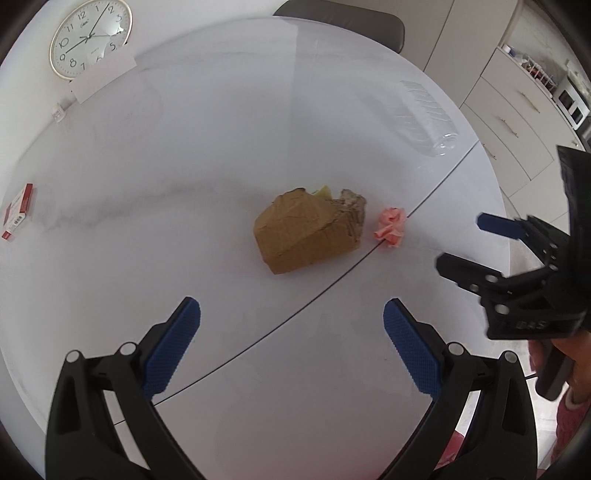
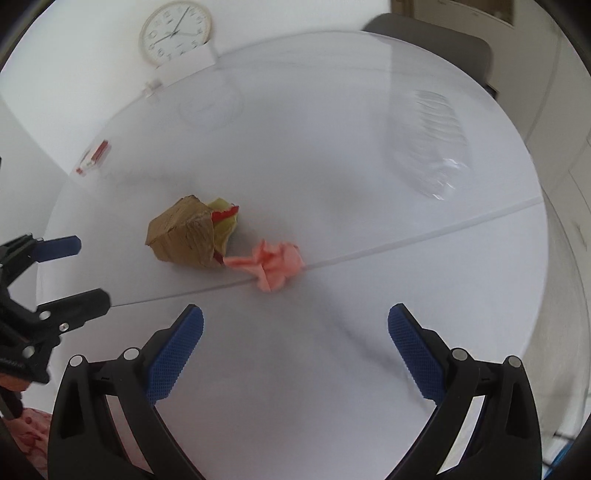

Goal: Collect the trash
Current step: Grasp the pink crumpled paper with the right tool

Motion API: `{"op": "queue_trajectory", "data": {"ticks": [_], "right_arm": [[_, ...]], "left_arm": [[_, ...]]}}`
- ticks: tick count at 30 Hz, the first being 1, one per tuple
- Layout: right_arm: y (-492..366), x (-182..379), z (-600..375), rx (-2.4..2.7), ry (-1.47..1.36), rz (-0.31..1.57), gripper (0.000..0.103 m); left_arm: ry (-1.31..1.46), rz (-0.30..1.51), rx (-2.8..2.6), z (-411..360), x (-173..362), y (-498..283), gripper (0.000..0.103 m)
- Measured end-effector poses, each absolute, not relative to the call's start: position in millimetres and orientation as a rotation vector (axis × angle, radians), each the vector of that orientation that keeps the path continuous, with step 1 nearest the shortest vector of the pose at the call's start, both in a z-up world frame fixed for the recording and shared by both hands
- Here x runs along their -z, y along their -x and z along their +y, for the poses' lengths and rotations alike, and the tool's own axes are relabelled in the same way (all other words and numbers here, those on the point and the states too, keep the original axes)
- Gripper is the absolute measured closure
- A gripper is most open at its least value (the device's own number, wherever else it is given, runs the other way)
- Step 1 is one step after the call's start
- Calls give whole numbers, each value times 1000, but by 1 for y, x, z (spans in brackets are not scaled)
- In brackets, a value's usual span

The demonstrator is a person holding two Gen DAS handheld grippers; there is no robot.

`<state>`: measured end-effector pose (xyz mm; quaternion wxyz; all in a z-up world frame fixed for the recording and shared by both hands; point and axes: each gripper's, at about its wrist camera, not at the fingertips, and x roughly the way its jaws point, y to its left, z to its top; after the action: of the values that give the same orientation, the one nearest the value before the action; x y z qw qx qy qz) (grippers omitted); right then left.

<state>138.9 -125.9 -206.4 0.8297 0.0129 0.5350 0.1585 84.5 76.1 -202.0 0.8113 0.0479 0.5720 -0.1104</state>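
A torn brown cardboard box [image 1: 308, 230] lies on the round white table [image 1: 184, 166], with yellow and red wrapper scraps [image 2: 223, 221] sticking out of its open end. A crumpled pink paper ball [image 1: 390, 225] sits just to its right, on the table's seam. It also shows in the right wrist view [image 2: 275, 264], beside the box [image 2: 183, 236]. My left gripper [image 1: 291, 314] is open and empty, short of the box. My right gripper [image 2: 295, 321] is open and empty, short of the pink ball; it also shows in the left wrist view [image 1: 469, 243].
A clear plastic bottle [image 1: 424, 118] lies at the table's far right. A red and white small box [image 1: 18, 216] lies at the left edge. A wall clock [image 1: 90, 38], a white card and a dark chair back [image 1: 343, 18] stand behind the table. Cabinets stand at the right.
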Motion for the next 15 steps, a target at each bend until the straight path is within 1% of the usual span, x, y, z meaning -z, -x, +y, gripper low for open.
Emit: {"op": "queue_trajectory", "data": {"ticks": [2, 6, 8, 9, 11, 12, 13, 15], "right_arm": [[-153, 214, -116, -368, 8, 1141, 12], [-171, 228, -100, -425, 110, 1146, 18], [-177, 236, -93, -448, 182, 1157, 28], [-178, 239, -91, -459, 208, 1161, 31], [-179, 243, -90, -477, 233, 1163, 45], [-179, 244, -90, -488, 235, 1162, 49], [-180, 243, -92, -494, 235, 1153, 54], [-184, 243, -94, -510, 214, 1151, 56]], "left_arm": [[-85, 1229, 229, 82, 204, -90, 8], [-47, 1244, 203, 93, 207, -100, 8], [-30, 1247, 191, 97, 207, -104, 8], [-27, 1246, 187, 98, 207, -105, 8], [-21, 1243, 176, 100, 206, -108, 8], [-19, 1242, 171, 100, 205, -109, 8], [-18, 1242, 169, 100, 204, -110, 8], [-18, 1240, 166, 98, 203, -112, 8]]}}
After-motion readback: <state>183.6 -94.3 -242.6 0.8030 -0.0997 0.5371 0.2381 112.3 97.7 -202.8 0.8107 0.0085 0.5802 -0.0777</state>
